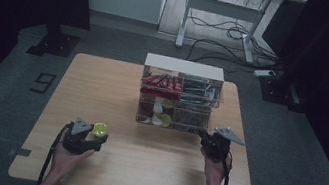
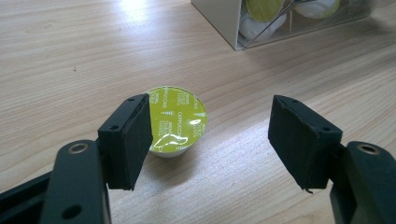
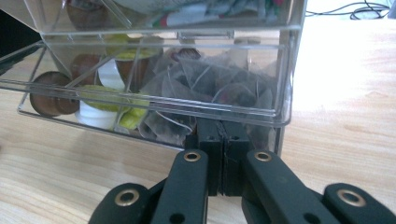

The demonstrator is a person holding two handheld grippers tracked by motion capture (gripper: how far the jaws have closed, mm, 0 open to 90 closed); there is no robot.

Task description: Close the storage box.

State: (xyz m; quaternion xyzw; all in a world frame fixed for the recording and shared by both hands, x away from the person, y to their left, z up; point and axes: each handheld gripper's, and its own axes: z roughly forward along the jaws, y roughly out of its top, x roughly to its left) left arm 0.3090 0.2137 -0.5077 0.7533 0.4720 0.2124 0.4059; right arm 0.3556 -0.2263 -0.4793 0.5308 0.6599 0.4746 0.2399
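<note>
A pale wooden surface (image 1: 140,164) holds a clear drawer organiser (image 1: 179,95). The left tool (image 2: 210,135) stands apart around a lime capsule (image 2: 176,120), one pad touching. The right tool (image 3: 223,149), together, meets the bottom drawer (image 3: 154,105). Next likely: gripping the capsule.

The coffee capsule (image 2: 176,120) stood upright on the wooden table, its round yellow-green foil lid facing up and printed with small white lettering, a white cup body showing beneath the lid. The clear drawer (image 3: 163,109) of the clear organizer stood slightly pulled out, holding brown and yellow-green capsules in its divided sections beside a heap of tea bags.
</note>
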